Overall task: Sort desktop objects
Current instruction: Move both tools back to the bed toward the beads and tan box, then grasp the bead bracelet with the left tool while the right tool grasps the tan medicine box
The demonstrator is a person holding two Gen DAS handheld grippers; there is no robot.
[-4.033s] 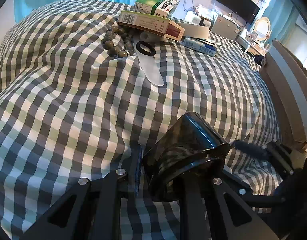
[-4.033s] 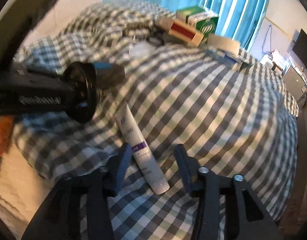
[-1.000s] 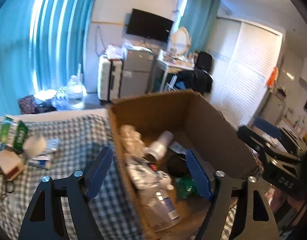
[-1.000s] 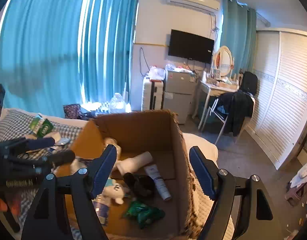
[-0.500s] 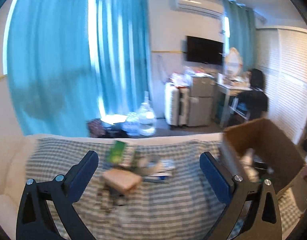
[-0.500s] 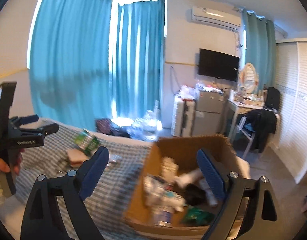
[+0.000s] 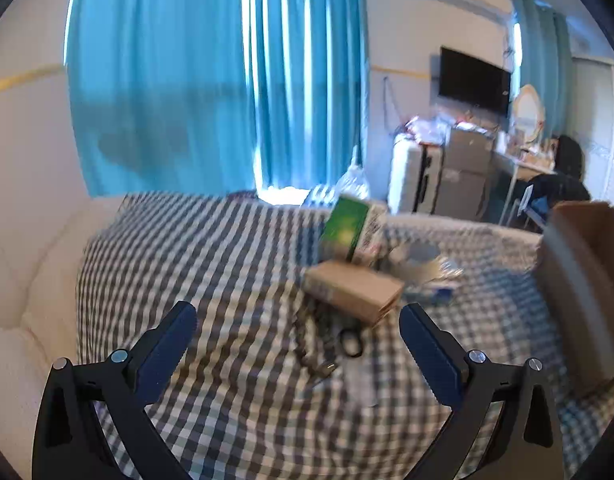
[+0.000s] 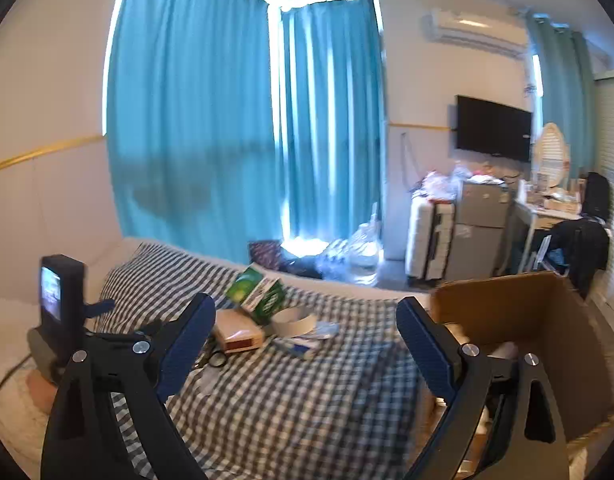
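Left gripper [image 7: 297,334]: black, blue-padded jaws spread wide, holding nothing.
Right gripper [image 8: 305,330]: likewise wide and empty.
Tan flat carton [image 7: 353,290]: ahead on checked bedspread [image 7: 227,264]; probably light, stiff; pinch its narrow sides.
Brown cardboard box [image 8: 519,320]: open, rightmost.

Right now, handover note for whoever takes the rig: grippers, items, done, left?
Left gripper: open, empty; jaws just opened wider.
Right gripper: open, empty; likewise.
Cardboard box at the right of the checked bed; some items inside.
Left to sort: green carton, tan box, tape roll, small pieces beside them, blurred.
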